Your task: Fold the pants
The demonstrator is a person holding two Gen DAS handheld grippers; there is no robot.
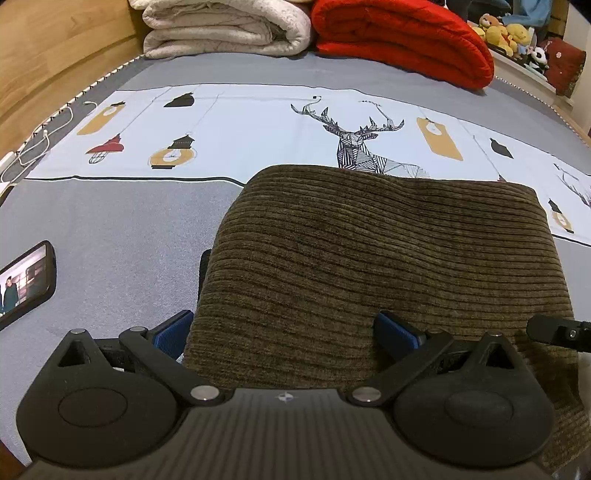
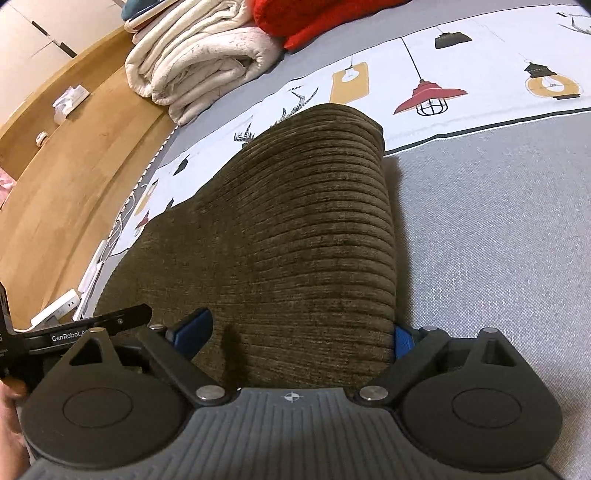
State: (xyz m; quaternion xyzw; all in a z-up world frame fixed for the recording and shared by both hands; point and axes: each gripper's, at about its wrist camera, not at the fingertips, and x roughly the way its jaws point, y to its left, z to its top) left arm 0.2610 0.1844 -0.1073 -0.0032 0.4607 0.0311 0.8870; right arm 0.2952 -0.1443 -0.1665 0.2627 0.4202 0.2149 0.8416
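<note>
The brown corduroy pants (image 1: pixel 369 258) lie folded compactly on the bed (image 1: pixel 110 240) — apparently nearly done (maybe one fold left); the left gripper (image 1: pixel 286 332) and right gripper (image 2: pixel 295 336) both gape wide, gripping nothing.

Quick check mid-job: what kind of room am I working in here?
Most likely a bedroom: the pants lie on a bed sheet, with folded blankets stacked at the far end and stuffed toys beside them.

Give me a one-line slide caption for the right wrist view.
Right gripper open, fingers straddling the near edge of folded brown corduroy pants on a grey bed cover.
</note>
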